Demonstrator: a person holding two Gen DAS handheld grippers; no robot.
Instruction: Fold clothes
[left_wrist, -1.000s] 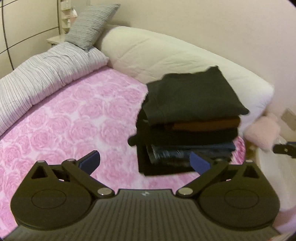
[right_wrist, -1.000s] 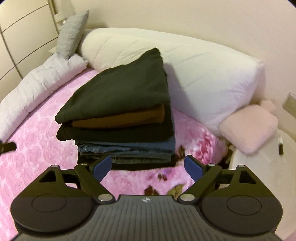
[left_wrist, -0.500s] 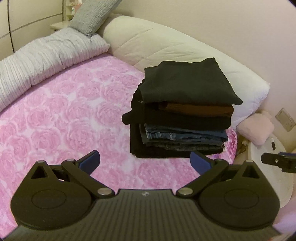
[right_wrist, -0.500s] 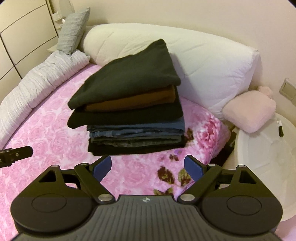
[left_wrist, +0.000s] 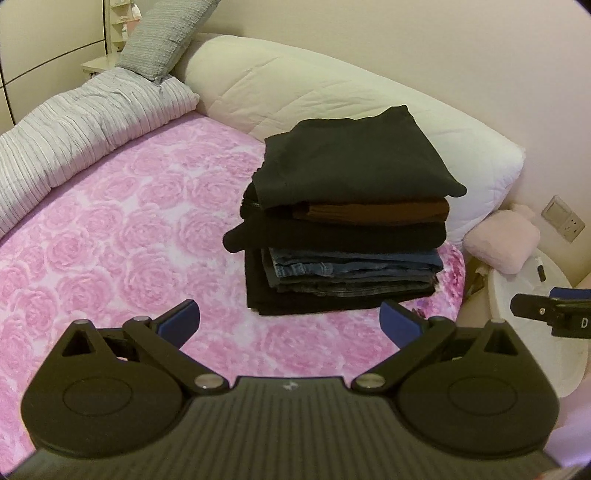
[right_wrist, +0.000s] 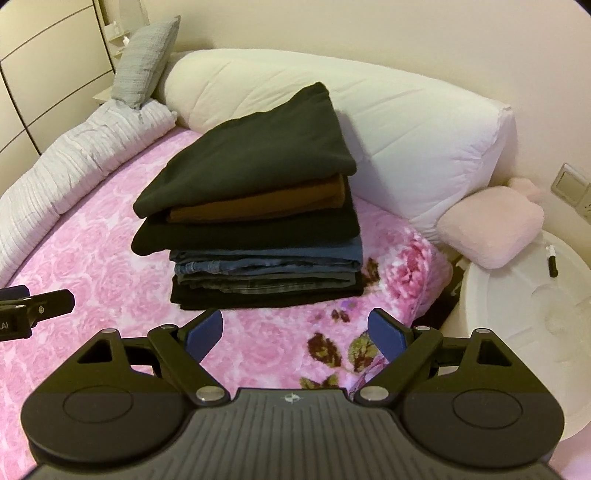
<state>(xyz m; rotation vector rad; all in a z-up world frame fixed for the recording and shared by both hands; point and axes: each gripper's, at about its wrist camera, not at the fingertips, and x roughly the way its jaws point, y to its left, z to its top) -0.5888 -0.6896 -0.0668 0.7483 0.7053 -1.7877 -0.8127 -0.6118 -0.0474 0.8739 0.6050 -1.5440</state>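
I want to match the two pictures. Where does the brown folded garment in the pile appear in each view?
Left wrist view: the brown garment is right of centre, second from the top of the pile, under the dark top piece.
Right wrist view: the brown garment is left of centre, in the same layer.
Shared landmark: the pink cushion, right of the pile in both.

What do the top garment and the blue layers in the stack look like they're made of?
Top garment: looks like soft matte knit or fleece, dark, no sheen, rounded fold edges. Blue layers: probably denim, faded blue with a stitched seam visible at the folded edge.
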